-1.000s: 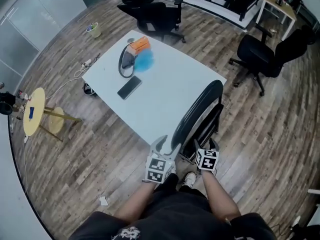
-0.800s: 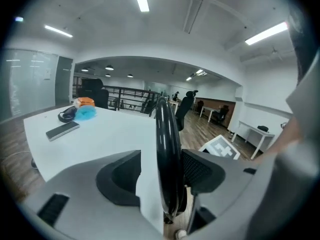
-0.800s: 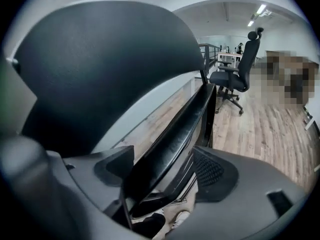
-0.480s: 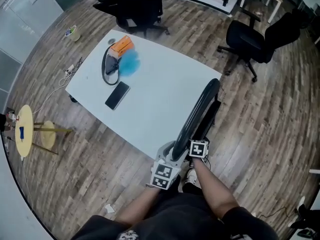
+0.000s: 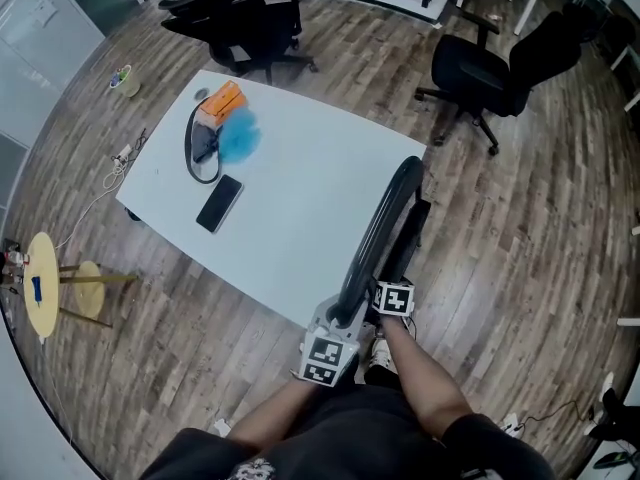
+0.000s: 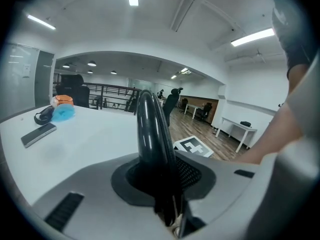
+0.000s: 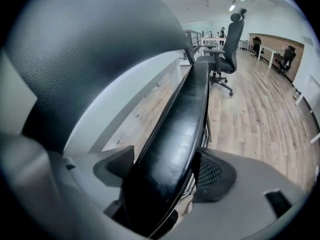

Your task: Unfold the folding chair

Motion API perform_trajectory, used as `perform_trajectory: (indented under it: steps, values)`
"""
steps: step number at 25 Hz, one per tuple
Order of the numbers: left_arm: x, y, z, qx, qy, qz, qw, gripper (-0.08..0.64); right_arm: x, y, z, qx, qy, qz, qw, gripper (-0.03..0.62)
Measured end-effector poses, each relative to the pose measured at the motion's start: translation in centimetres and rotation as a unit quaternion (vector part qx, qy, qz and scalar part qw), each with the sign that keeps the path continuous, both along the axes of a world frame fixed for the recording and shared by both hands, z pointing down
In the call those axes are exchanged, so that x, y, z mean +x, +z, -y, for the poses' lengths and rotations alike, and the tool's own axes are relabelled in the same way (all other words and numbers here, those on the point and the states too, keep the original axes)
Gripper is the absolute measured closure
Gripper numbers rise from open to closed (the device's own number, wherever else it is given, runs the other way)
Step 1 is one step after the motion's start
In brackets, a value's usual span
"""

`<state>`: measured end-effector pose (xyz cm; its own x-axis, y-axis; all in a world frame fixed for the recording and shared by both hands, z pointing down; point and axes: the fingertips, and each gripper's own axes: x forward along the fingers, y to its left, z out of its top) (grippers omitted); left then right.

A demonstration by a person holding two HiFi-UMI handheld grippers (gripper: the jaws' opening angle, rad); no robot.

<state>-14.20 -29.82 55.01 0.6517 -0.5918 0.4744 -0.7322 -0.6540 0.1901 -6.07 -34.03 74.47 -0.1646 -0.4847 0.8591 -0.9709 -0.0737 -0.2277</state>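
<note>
No legible text, label, brand, number or sign can be read anywhere in the head view or either gripper view.

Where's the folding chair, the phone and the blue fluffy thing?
folding chair [image 5: 384, 218], head view, on its curved black back.
phone [image 5: 219, 203], head view, middle of its dark face.
blue fluffy thing [image 5: 238, 140], head view, its fuzzy middle.

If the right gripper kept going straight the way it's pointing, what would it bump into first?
The folding chair. The right gripper has just been opening its jaws, and the chair's black panel already lies between them, so it would probably hit that almost at once.
</note>
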Motion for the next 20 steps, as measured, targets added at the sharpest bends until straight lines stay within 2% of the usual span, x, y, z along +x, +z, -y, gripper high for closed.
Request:
perform_trajectory:
  steps: [4, 9, 12, 17, 20]
  values:
    - [-0.3, 0.2, 0.1, -0.011, 0.0, -0.007, 0.9999, 0.466, 1.7, 0.1, -0.9, 0.007, 0.007, 0.002, 1.0, 0.242]
    - [0.5, 0.0, -0.6, -0.01, 0.01, -0.009, 0.9999, 0.466, 3.7, 0.1, -2.7, 0.011, 0.028, 0.03, 0.999, 0.242]
    - [1.1, 0.0, -0.7, -0.018, 0.011, -0.014, 0.9997, 0.466, 5.2, -0.1, -3.3, 0.017, 0.029, 0.029, 0.999, 0.242]
    - [1.2, 0.3, -1.0, -0.035, 0.019, -0.014, 0.9991, 0.463, 8.0, 0.0, -5.4, 0.032, 0.028, 0.062, 0.997, 0.242]
    - [2.0, 0.5, -1.3, -0.043, 0.012, -0.012, 0.9989, 0.463, 10.2, 0.1, -6.6, 0.032, 0.027, 0.066, 0.997, 0.243]
